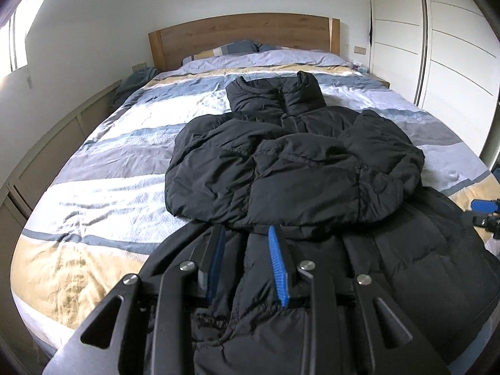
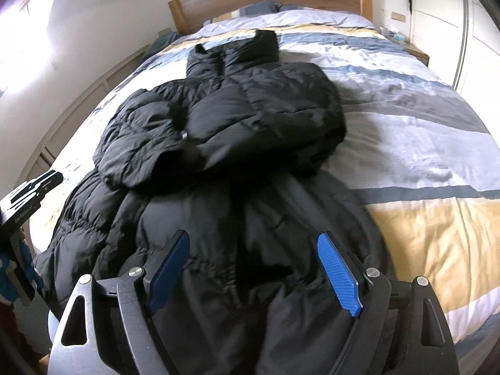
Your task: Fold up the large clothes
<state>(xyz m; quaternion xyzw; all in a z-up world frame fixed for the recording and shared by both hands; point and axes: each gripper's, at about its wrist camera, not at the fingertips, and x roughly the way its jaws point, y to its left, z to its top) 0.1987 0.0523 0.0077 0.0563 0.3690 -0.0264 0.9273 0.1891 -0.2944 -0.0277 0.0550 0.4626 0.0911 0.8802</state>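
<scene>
On the striped bed (image 1: 103, 168) a black padded coat (image 1: 297, 168) lies lengthwise, collar toward the far headboard (image 1: 237, 36), both sleeves folded across its chest. Its near hem is cut off below both views. The left gripper (image 1: 247, 234) has a ridge of coat fabric between narrowly parted fingers; whether they pinch it I cannot tell. The right gripper (image 2: 253, 243) hovers over the lower coat, jaws wide apart and opening, the fabric beneath blurred.

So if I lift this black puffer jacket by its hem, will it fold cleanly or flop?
The black puffer jacket will likely flop: it already drapes in soft wrinkles over the bed. Its puffy quilting suggests it is light but springy, so folds may puff open. The smooth shell probably slips between the pads.
</scene>
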